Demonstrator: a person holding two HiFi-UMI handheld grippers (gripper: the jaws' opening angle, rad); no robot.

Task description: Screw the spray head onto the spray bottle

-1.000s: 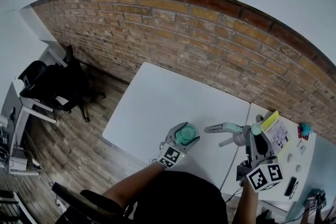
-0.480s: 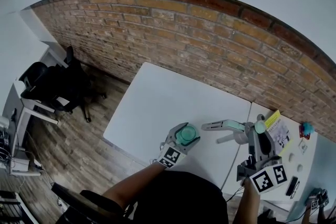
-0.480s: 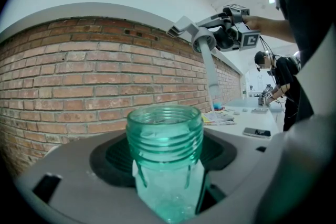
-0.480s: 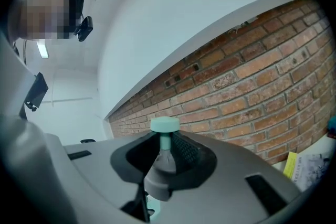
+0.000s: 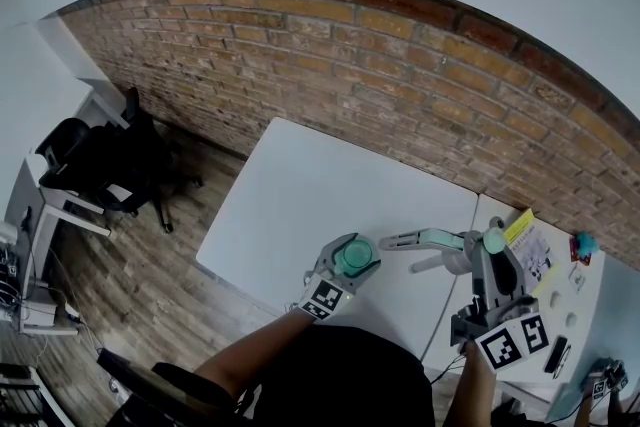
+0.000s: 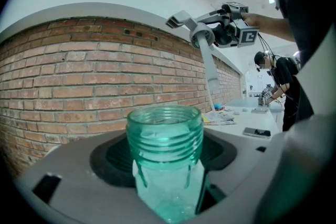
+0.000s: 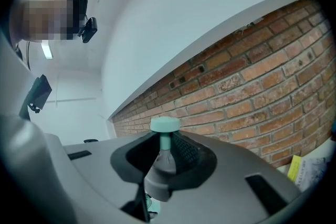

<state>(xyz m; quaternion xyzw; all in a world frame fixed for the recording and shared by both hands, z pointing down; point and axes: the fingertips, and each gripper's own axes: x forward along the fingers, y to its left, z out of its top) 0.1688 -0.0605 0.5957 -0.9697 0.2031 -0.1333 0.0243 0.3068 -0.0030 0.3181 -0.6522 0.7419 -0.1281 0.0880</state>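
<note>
Two grippers are working over a white table [image 5: 300, 205] beside a brick wall [image 5: 400, 65] in the head view. My left gripper [image 5: 347, 262] is hovering at the table's near edge, its fingers clamping an upright green spray bottle [image 5: 354, 256] with an uncapped mouth. At three o'clock from the bottle, my right gripper [image 5: 478, 255] is holding the grey and teal spray head [image 5: 440, 245] in the air. Its nozzle is pointing toward nine o'clock, ending just beside the bottle without touching it. A yellow-edged paper [image 5: 530, 250] is lying on the neighbouring table, at two o'clock from the right gripper.

In the left gripper view, my fingers are pressing on both sides of the bottle below its neck. The bare threaded neck is filling the centre of the picture. The spray head is hanging at one o'clock, high above the neck, with its tube drooping down and staying clear of the threads.

In the right gripper view, my fingers are gripping the spray head's grey collar tightly. Its round teal cap is sticking out at twelve o'clock, with the brick wall running behind.
</note>
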